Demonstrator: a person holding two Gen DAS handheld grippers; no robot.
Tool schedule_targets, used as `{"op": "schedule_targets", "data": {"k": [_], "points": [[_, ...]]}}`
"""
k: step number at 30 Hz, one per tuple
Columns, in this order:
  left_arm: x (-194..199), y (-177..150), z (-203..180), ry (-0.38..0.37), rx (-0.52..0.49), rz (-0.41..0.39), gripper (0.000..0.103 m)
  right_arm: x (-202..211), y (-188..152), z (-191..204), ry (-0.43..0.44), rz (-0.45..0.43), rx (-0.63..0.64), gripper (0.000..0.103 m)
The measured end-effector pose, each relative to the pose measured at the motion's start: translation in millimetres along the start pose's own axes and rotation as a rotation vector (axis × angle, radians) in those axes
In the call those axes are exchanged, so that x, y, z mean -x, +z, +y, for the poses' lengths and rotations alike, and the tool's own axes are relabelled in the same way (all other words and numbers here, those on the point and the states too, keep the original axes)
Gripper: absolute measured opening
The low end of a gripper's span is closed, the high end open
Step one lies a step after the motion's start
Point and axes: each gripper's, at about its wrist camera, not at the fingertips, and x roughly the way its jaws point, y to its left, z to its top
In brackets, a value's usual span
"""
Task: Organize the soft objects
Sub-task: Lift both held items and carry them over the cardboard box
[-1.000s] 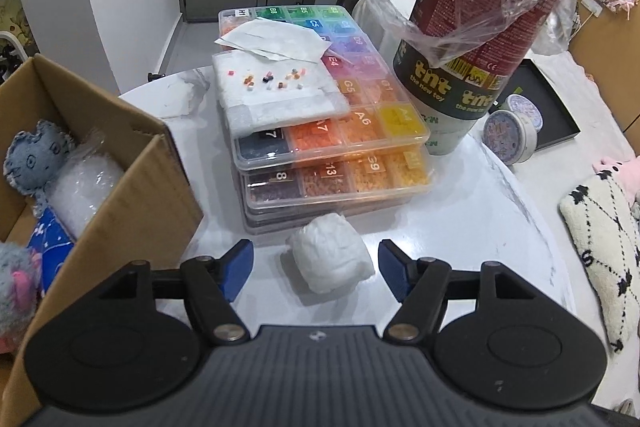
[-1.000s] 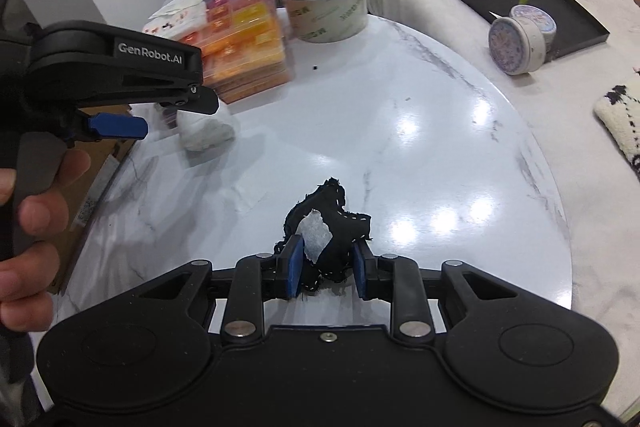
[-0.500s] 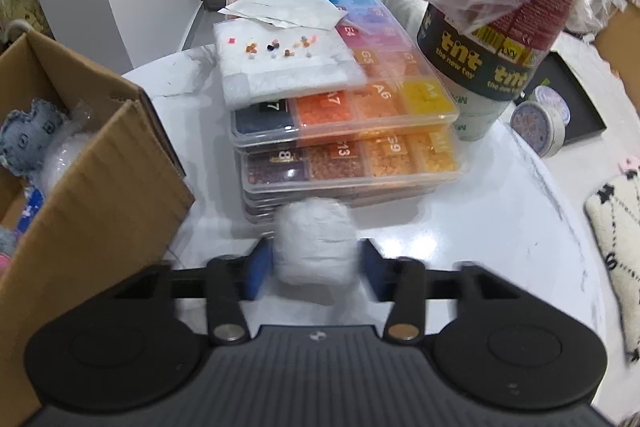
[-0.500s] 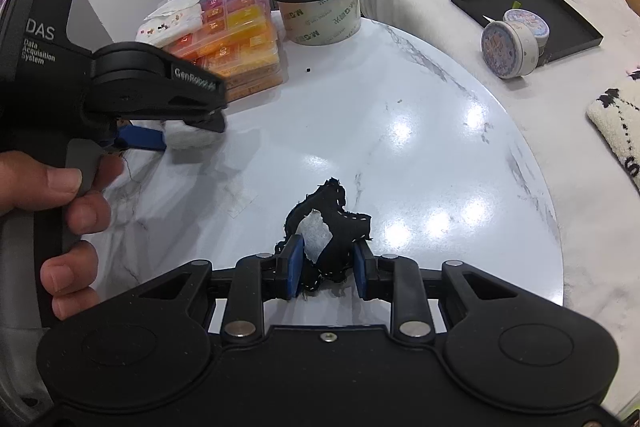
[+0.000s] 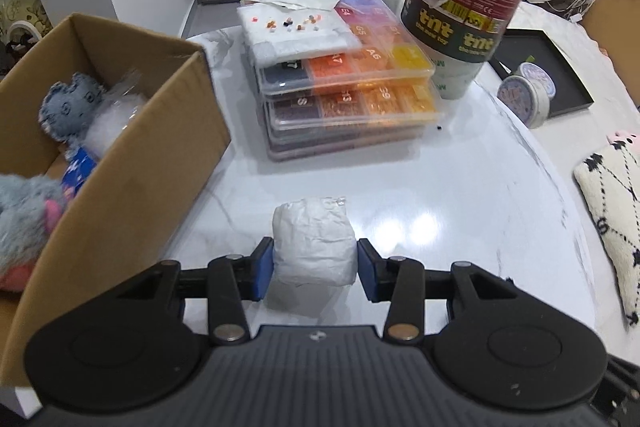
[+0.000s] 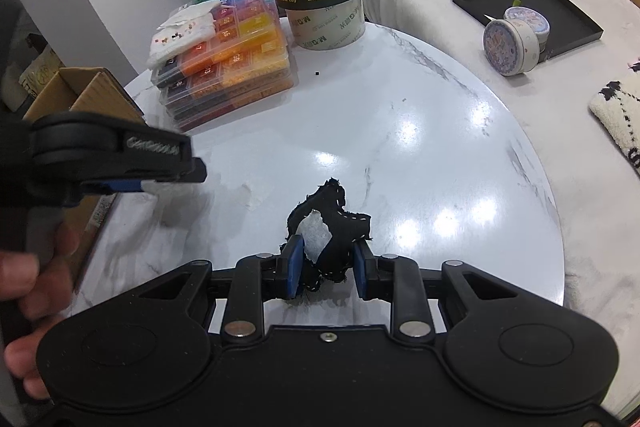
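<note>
A: With the cardboard box [image 5: 132,163] as reference — left tongs [image 5: 314,267] clamped on the white wrapped bundle [image 5: 313,243], blue pads pressing both its flanks. They closed onto it within the last second. The bundle sits just right of the box's near corner, and looks lifted off the table [image 5: 460,195]; I can't confirm it is fully clear.

B: Why side-on?

A: My reading: it's squashy, so a flank pinch deforms it enough to hold. The bundle is roughly as tall as wide, so no clear long axis. Its crinkled plastic end points away from the tongs, toward the bead cases [image 5: 344,83].

B: Right side?

A: Right tongs [image 6: 326,267] nearly fully closed on the black scrap of fabric [image 6: 344,223], farther from the box, toward the table's middle. A pale patch shows through it. The scrap stands up from the pads, its ragged long axis pointing away from the tongs.

B: Box contents?

A: Grey plush toys [image 5: 68,107] and a clear bag of stuffing are inside already. Likely destination for both pieces, open top facing up.
</note>
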Motion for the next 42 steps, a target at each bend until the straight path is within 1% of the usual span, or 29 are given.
{"op": "schedule_targets", "data": {"k": [2,10,12,15,17,19,23,33,42], "points": [[7.7,-3.9,3.5,-0.011,0.005,0.007,0.043,6.1,-2.3,0.2,0.028,-0.001,-0.012,0.026],[40.6,-12.2,20.1,-0.028,-0.013,-0.002,0.043,24.9,-15.1,3.7,0.048,-0.025,-0.048,0.026],[48.5,-14.2,24.1,-0.034,-0.024,-0.004,0.043,28.5,-19.8,5.4,0.047,-0.03,-0.053,0.026],[59.0,-17.7,31.6,-0.057,-0.028,-0.005,0.043,35.3,-23.6,9.8,0.009,-0.05,-0.04,0.026],[66.4,-20.1,35.9,-0.064,-0.04,-0.008,0.043,39.9,-23.5,11.7,0.015,-0.054,-0.041,0.026],[75.9,-21.8,42.4,-0.069,-0.045,-0.016,0.043,46.3,-22.4,14.7,0.008,-0.067,-0.03,0.026],[95.9,-20.1,57.3,-0.07,-0.047,-0.042,0.043,59.3,-18.3,20.1,0.027,-0.088,-0.033,0.026],[136.2,-5.4,97.9,-0.053,-0.013,-0.097,0.043,74.3,-2.5,50.2,0.072,-0.109,0.004,0.026],[151.6,5.5,135.3,-0.025,0.004,-0.134,0.043,87.6,11.7,85.6,0.116,-0.125,0.062,0.026]]}}
